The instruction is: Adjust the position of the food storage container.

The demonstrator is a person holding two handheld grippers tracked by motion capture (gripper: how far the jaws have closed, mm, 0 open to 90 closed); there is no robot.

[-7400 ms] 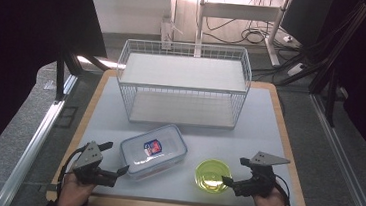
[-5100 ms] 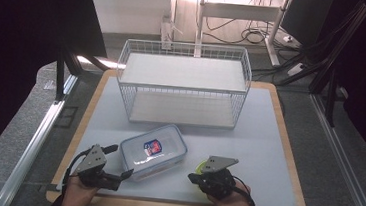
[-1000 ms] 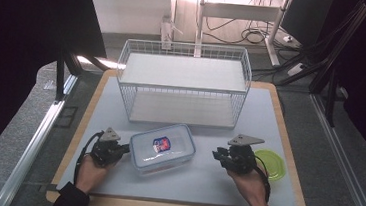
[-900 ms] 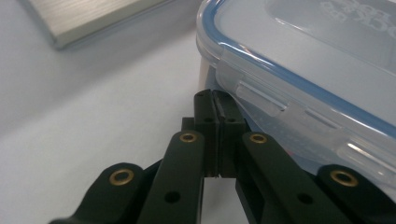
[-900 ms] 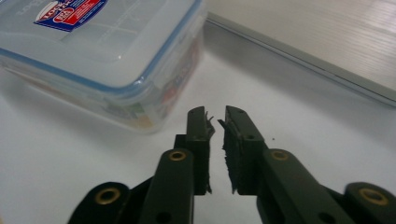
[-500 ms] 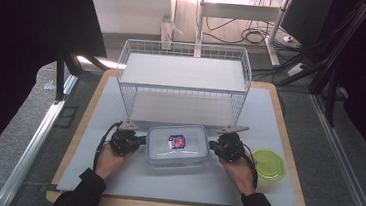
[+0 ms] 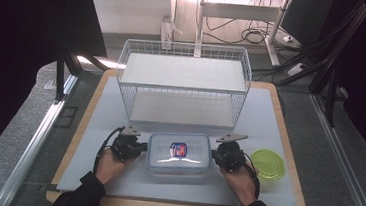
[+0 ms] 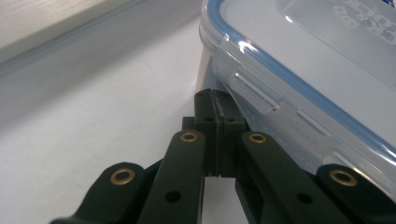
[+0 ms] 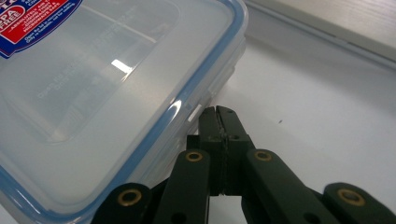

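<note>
Plastic box (image 7: 180,154) sits lidded on the bench (image 7: 94,120), just in front of the wire rack (image 7: 182,83), squared up between your grippers. Left gripper (image 7: 141,146) and right gripper (image 7: 215,155) both have jaws fully closed, empty, tips against the box's end walls. Pinch looks set; lifting it into the rack is what's left, I'd guess.

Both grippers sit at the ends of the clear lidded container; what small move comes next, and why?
Probably lift both ends together. The left gripper and right gripper are shut, each tucked under a side latch of the container, which rests on the mat in front of the wire rack. An even lift would keep it level.
</note>
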